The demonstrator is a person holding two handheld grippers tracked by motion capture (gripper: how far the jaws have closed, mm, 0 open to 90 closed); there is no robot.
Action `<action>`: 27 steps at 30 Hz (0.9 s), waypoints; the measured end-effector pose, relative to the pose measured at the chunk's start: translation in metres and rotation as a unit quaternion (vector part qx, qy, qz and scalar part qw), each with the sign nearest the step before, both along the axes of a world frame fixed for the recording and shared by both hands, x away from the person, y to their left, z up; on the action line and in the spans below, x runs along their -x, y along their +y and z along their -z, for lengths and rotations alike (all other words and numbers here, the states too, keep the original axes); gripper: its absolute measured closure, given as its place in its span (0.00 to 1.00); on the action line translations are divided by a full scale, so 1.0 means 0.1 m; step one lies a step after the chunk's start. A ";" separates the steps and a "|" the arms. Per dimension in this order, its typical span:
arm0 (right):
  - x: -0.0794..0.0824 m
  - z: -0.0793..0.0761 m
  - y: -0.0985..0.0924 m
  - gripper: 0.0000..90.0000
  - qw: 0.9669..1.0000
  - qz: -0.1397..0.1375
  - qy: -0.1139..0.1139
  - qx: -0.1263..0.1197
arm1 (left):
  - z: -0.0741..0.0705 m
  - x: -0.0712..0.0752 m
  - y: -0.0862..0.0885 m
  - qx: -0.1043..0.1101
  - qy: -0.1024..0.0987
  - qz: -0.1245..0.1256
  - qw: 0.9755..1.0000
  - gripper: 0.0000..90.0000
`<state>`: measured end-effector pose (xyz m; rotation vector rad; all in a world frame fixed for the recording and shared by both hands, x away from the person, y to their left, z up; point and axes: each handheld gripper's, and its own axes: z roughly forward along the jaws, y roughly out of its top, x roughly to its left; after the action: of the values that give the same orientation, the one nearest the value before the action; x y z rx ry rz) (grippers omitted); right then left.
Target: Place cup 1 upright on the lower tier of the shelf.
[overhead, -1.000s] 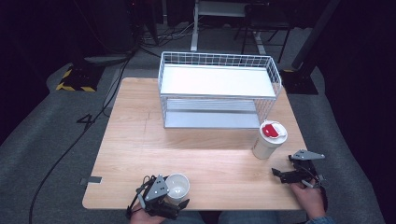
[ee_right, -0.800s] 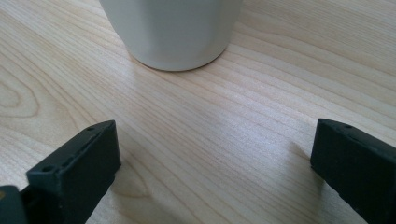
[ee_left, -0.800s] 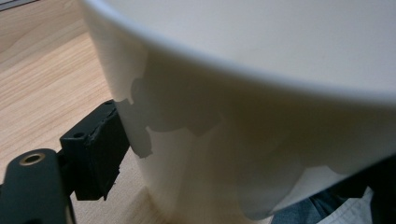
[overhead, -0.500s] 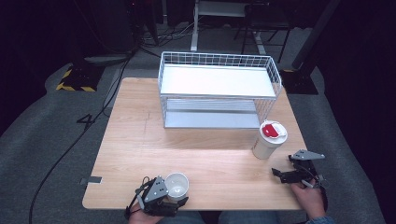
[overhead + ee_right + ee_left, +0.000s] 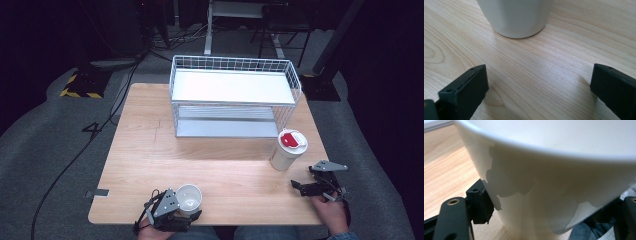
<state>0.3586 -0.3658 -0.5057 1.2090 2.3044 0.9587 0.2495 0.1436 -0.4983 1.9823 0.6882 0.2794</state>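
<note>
A "4" is marked on the grey floor (image 5: 60, 150) (left of the table).

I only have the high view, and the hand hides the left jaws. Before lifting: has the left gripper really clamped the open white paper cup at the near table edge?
Observer: Yes. In the left gripper view a black pad of the left gripper presses on the open white paper cup, on its side wall below the rim.
Operator: And the right gripper?
Observer: Its jaws stand wide apart, with bare light wooden table between them.
Operator: Is it touching the red-lidded white cup?
Observer: No, the cup's base stands ahead of the jaw tips, apart from them.
</note>
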 end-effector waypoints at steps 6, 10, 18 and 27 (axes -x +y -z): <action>0.00 0.00 0.00 0.02 1.000 0.000 0.000 0.000 | -0.10 0.00 0.02 0.017 -0.006 -0.009 1.000 0.25; 0.00 0.00 0.00 0.02 1.000 0.000 0.000 0.000 | -0.19 0.00 0.04 0.039 -0.015 -0.014 0.999 0.25; 0.00 0.00 0.00 0.02 1.000 0.000 0.000 0.000 | -0.35 -0.07 0.10 0.045 -0.006 -0.030 0.999 0.25; 0.00 0.00 0.01 0.02 1.000 0.002 0.000 0.000 | -0.53 -0.15 0.10 0.024 -0.016 -0.033 0.999 0.25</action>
<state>0.3587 -0.3651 -0.5057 1.2132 2.3018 0.9578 0.2649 0.1536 -0.4455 1.9084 0.7356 0.3304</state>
